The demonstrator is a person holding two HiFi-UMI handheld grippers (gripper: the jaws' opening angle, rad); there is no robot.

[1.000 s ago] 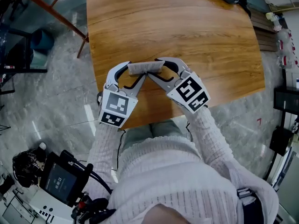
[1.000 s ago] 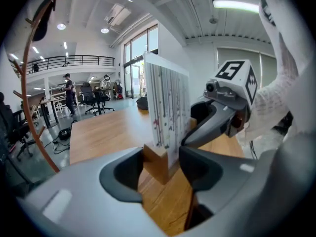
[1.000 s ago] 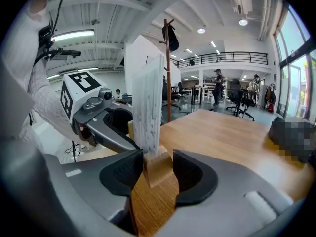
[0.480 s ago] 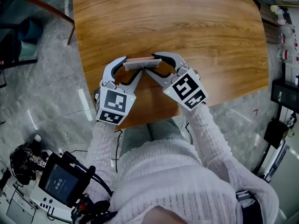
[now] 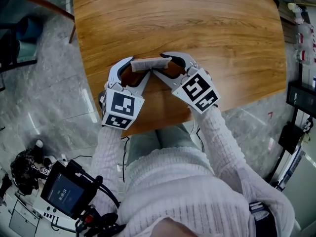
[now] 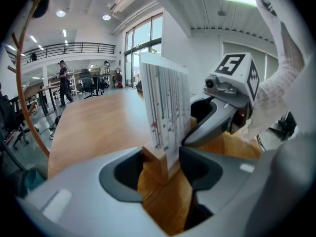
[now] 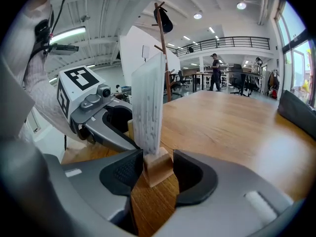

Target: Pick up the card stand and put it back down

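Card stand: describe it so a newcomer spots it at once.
Wooden table, near edge, where the left gripper and right gripper meet. The card stand is the pale wood block both clamp; unlike the grey jaws, it carries an upright white card.

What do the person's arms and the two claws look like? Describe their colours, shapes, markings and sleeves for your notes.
The left claw and the right claw each have two curved, smooth grey jaws with dark inner pads. Each claw carries a white cube printed with black square markers: the left cube and the right cube. Both arms wear white ribbed knit sleeves.
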